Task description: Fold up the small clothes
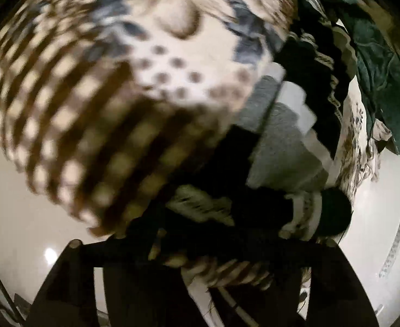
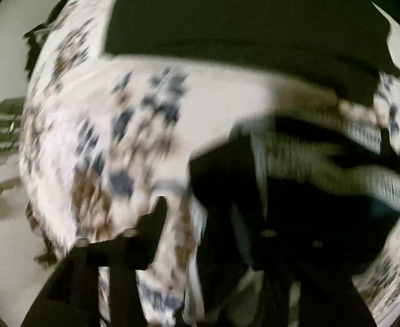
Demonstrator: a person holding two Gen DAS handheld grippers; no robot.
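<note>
step: patterned garment (image 1: 151, 62) lifted, mid-fold
left gripper (image 1: 221, 267): clamped on its cloth
right gripper (image 2: 178, 267): grip unclear, blurred
next: lay it flat on the tabletop (image 1: 17, 218)

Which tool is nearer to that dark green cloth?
Hard to call. From the left tool the green cloth lies far to the upper right. From the right tool a dark green cloth lies straight ahead; blur hides more.

A patterned cloth (image 1: 123, 62) lies left of stacked folded clothes (image 1: 284, 141), with a heaped pile (image 1: 382, 81) at right.
</note>
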